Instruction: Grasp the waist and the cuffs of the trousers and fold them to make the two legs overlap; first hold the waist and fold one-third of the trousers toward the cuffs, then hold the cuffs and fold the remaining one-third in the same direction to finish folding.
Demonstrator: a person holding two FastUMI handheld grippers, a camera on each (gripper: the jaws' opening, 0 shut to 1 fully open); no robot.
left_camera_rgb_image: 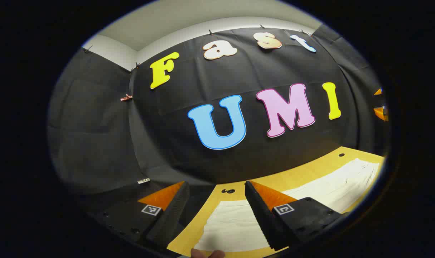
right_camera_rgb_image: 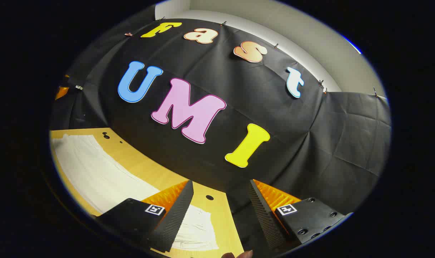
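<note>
White trousers [left_camera_rgb_image: 235,225] lie flat along the wooden table [left_camera_rgb_image: 310,170], stretching away to the right in the left gripper view. My left gripper [left_camera_rgb_image: 215,188] hovers open above one end of them, nothing between its fingers. In the right gripper view the trousers [right_camera_rgb_image: 99,175] run off to the left, and their near end [right_camera_rgb_image: 197,229] lies below my right gripper [right_camera_rgb_image: 221,186], which is open and holds nothing. I cannot tell which end is the waist and which the cuffs.
The table's far edge meets the black cloth wall [left_camera_rgb_image: 238,157]. Small dark holes [left_camera_rgb_image: 228,191] mark the tabletop near the trousers' ends. A fingertip [left_camera_rgb_image: 206,253] shows at the bottom of the left gripper view.
</note>
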